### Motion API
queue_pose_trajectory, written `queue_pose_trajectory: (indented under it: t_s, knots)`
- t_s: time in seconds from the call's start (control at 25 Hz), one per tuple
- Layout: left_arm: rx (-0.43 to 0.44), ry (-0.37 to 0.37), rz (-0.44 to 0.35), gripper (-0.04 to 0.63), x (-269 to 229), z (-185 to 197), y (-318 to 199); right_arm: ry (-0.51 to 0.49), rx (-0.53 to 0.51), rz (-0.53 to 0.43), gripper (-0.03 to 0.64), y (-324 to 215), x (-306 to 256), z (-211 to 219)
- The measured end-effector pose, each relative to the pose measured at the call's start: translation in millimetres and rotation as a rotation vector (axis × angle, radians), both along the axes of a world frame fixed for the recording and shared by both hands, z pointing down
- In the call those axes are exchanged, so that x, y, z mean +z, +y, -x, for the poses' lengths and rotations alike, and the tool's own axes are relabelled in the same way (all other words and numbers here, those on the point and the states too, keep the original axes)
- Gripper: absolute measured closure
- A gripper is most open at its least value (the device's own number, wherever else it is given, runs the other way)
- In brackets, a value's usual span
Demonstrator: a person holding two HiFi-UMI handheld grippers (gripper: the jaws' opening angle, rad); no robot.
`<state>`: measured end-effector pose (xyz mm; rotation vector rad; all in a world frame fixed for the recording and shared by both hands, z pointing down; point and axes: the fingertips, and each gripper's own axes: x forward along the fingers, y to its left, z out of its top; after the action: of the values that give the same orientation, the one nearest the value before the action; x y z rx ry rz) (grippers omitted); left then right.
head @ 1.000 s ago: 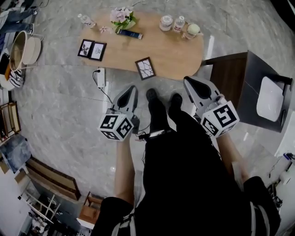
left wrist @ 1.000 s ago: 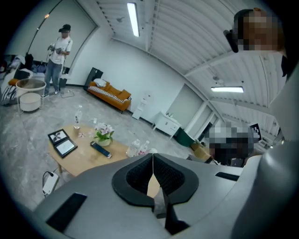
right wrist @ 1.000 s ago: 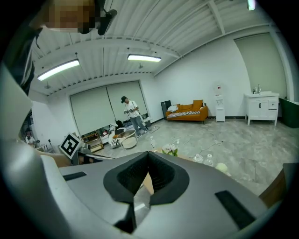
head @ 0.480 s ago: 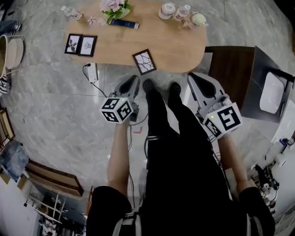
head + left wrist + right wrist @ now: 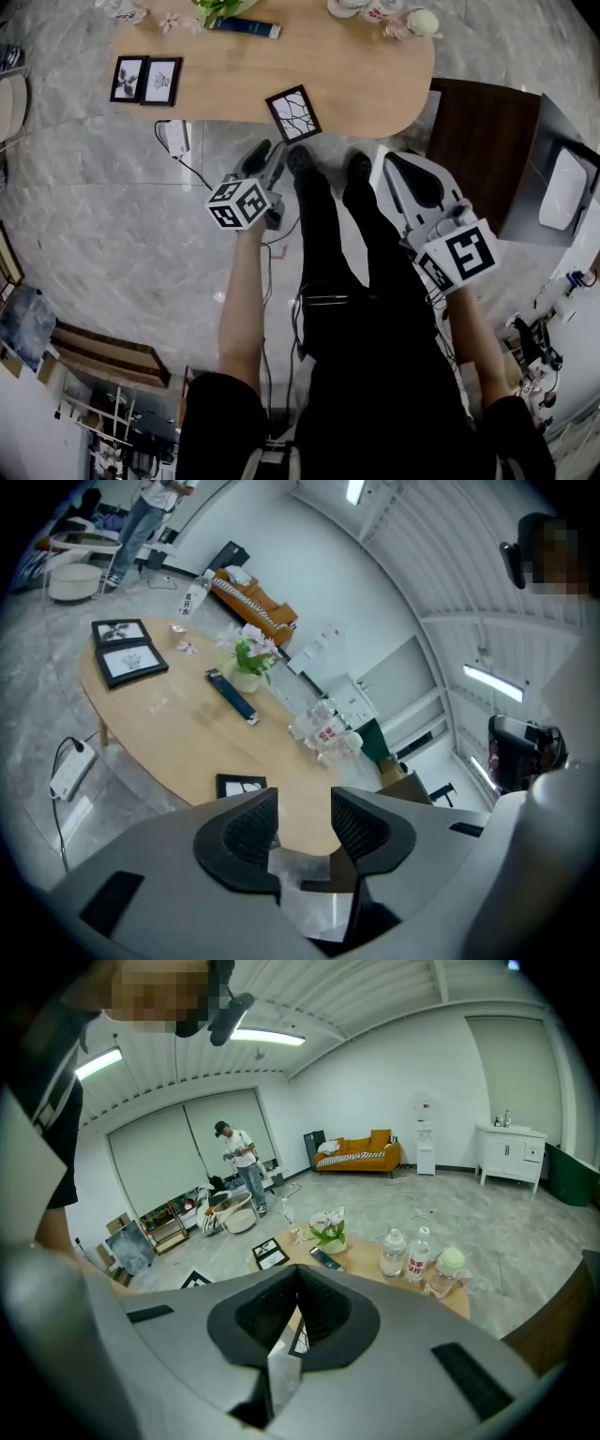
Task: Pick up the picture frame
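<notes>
A small black picture frame (image 5: 292,114) with a white branching print lies at the near edge of the oval wooden table (image 5: 356,80); in the left gripper view the frame (image 5: 242,787) shows just beyond the jaws. My left gripper (image 5: 269,152) hovers short of the table edge, close to the frame, its jaws opening with nothing between them (image 5: 305,803). Further right, over the floor beside the person's legs, my right gripper (image 5: 392,165) is shut and empty (image 5: 298,1277). A black double frame (image 5: 145,80) lies at the table's left end.
A plant (image 5: 217,7), a blue bar (image 5: 244,28) and bottles (image 5: 380,9) stand along the table's far side. A power strip (image 5: 175,139) and cable lie on the marble floor. A dark cabinet (image 5: 487,141) stands to the right. A person (image 5: 242,1174) stands far off.
Both grippers have sunk and come nearer the table edge. The left jaws, shut before, now stand apart. The table has slid toward the top of the head view.
</notes>
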<state>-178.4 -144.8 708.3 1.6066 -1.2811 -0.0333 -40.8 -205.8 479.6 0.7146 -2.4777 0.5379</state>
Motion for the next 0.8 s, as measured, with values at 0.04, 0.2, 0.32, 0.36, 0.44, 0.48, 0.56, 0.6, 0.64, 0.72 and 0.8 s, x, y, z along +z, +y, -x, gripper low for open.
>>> queue_pose_trajectory:
  t_s: [0.04, 0.2, 0.32, 0.36, 0.44, 0.48, 0.56, 0.6, 0.64, 0.72, 0.8]
  knots:
    - [-0.01, 0.011, 0.005, 0.415, 10, 1, 0, 0.003, 0.003, 0.004, 0.603, -2, 5, 1]
    - [-0.013, 0.054, 0.03, 0.353, 50, -3, -1, -0.004, 0.016, 0.012, 0.603, -12, 23, 5]
    - [-0.01, 0.085, 0.045, 0.32, 78, -10, 0, 0.017, 0.015, 0.034, 0.603, -11, 38, 3]
    - [-0.005, 0.093, 0.049, 0.303, 86, -12, 0, 0.025, 0.015, 0.046, 0.603, -9, 44, 2]
    - [0.004, 0.105, 0.063, 0.276, 103, -16, 1, 0.034, 0.009, 0.061, 0.603, -6, 55, 2]
    - [0.003, 0.113, 0.073, 0.264, 112, -18, 2, 0.039, 0.004, 0.068, 0.603, -4, 60, 1]
    - [-0.014, 0.142, 0.098, 0.239, 129, -19, 6, 0.058, 0.001, 0.085, 0.603, -1, 72, -3]
    - [-0.022, 0.156, 0.109, 0.231, 138, -19, 8, 0.065, 0.002, 0.092, 0.603, 0, 77, -5]
    - [-0.027, 0.167, 0.118, 0.225, 146, -20, 9, 0.068, 0.004, 0.098, 0.603, -1, 82, -7]
    - [-0.029, 0.187, 0.133, 0.219, 161, -23, 13, 0.069, 0.004, 0.106, 0.603, -1, 89, -8]
    - [-0.041, 0.223, 0.138, 0.219, 175, -25, 15, 0.066, -0.003, 0.114, 0.604, 1, 95, -7]
